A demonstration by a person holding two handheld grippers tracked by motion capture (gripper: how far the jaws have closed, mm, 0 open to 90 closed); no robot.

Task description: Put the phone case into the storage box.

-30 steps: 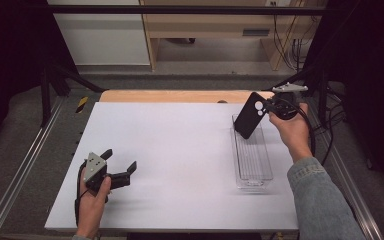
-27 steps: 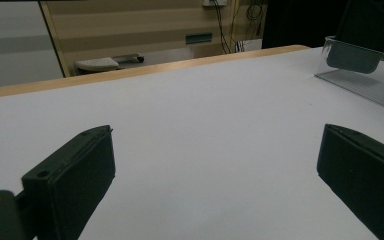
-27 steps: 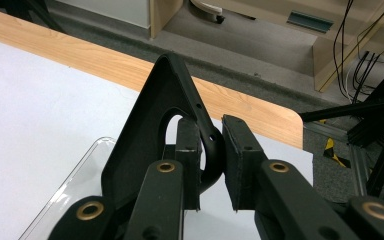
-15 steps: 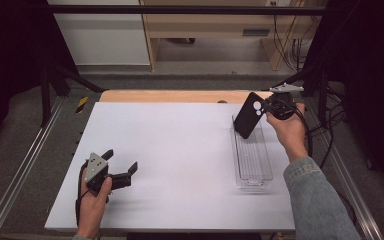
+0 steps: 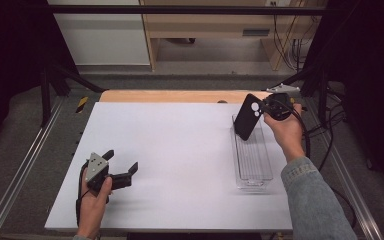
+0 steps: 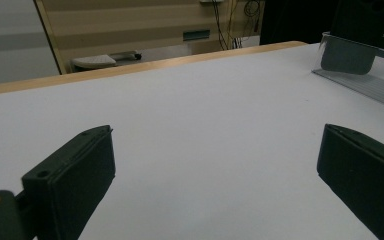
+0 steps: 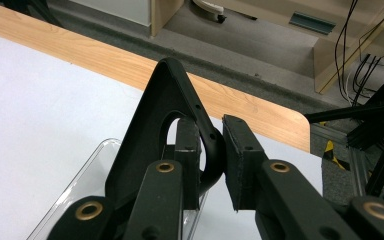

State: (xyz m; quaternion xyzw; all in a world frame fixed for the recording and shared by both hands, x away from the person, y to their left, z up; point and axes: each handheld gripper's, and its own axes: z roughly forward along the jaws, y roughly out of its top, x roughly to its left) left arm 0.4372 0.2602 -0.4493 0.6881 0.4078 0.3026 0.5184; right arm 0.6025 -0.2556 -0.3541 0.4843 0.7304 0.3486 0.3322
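Jaws clamping black phone [image 7: 155, 115], clear tray [image 7: 92, 170] below

text: none legible | labels: none | brands: none | numbers: none | signs: none

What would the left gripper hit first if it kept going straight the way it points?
Probably nothing nearby: ahead of the open left gripper lies bare white table. The clear tray, with the black phone over it, sits off to one side, likely outside that line.
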